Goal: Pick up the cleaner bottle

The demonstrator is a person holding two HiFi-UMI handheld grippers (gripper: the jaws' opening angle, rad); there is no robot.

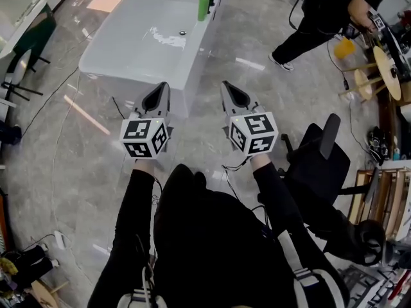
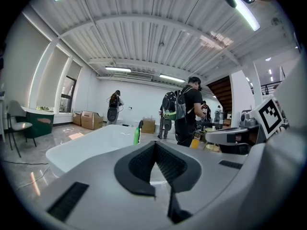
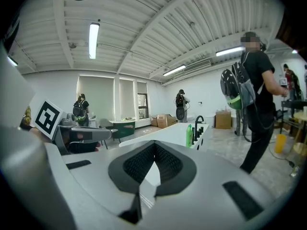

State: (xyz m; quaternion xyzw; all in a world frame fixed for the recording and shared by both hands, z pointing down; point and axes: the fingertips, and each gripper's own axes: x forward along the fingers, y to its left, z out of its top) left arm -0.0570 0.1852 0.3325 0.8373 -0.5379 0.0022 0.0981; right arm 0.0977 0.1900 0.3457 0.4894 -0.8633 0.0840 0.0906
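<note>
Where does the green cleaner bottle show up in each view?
Head view: green bottle, top centre, at the white bathtub's far end.
Left gripper view: green bottle just left of centre.
Right gripper view: green bottle right of centre.
Shared landmark: the white bathtub.

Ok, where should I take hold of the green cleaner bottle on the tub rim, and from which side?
Probably its body at mid-height, coming level from the near side: the green cleaner bottle stands upright on the tub rim, and the black tap crowds its far side.
</note>
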